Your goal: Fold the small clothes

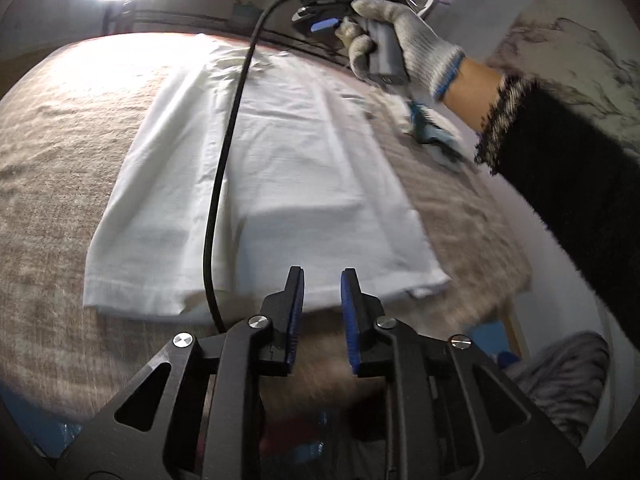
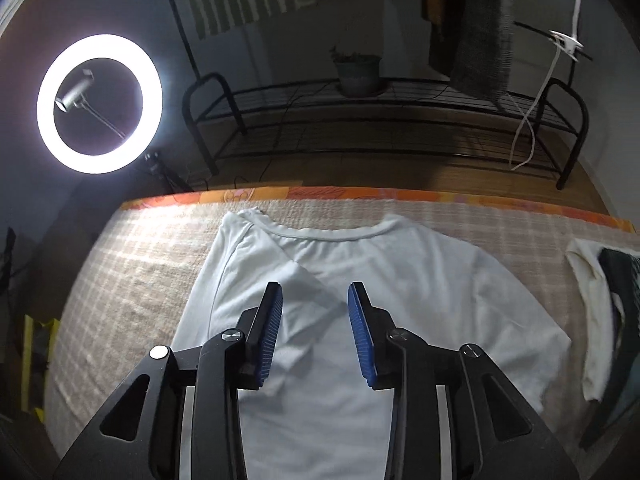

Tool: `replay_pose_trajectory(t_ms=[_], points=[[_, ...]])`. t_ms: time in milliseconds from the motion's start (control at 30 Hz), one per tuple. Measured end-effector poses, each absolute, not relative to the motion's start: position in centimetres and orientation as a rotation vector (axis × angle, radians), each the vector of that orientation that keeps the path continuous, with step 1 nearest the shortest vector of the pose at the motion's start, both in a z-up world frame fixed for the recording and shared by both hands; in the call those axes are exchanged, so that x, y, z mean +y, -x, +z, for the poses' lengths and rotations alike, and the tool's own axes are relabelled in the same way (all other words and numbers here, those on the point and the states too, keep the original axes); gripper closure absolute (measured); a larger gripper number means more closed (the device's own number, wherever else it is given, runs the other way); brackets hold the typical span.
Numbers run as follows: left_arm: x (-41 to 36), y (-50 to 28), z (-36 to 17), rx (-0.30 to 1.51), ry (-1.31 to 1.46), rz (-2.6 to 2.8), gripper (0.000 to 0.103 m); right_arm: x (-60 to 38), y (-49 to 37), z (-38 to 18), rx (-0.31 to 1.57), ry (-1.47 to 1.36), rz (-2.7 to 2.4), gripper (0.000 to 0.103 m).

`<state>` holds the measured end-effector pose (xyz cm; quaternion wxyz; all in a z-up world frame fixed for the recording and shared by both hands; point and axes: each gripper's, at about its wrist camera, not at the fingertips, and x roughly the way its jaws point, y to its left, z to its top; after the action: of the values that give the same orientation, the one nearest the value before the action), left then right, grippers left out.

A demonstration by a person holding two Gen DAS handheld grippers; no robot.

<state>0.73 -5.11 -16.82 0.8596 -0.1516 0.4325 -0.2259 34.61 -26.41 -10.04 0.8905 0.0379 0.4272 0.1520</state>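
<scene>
Both claws stand with their jaws apart and nothing between the blue pads. From the left wrist view, the left claw hangs over the near hem of a white T-shirt, and its jaws stand only a little apart. From the right wrist view, the right claw hovers above the shirt's upper body, its jaws somewhat wider. The T-shirt lies flat on a beige checked cover spread over what looks like a bed with an orange patterned edge. Its neckline points toward that far edge, and one sleeve is already turned in across the chest, leaving a diagonal crease. The other sleeve is spread out toward the right edge of the bed.

A gloved hand holds the right claw's handle above the far end of the shirt, with a black cable trailing across the fabric. More clothes, white and dark, sit near the right edge.

The step in hand seems to be the pause between folds, with one side done. The next move likely calls for pinching the spread sleeve and the hem on that side, then carrying both inward together so the fold stays straight.
</scene>
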Motion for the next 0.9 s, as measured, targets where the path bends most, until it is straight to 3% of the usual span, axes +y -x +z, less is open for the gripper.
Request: replay_pose_trajectory(t_ms=[367, 600, 900], points=[[-0.1, 3.6, -11.5, 0.772, 0.236, -0.480, 0.085, -30.9, -18.1, -6.1, 0.894, -0.103, 0.399, 0.071], [6.2, 0.3, -11.2, 0.834, 0.260, -0.224, 0.085, -26.0, -7.7, -10.8, 1.028, -0.082, 0.553, 0.071], [10.9, -1.3, -15.7, 0.938, 0.487, -0.103, 0.085, -18.1, -5.3, -17.0, 1.173, 0.025, 0.662, 0.071]])
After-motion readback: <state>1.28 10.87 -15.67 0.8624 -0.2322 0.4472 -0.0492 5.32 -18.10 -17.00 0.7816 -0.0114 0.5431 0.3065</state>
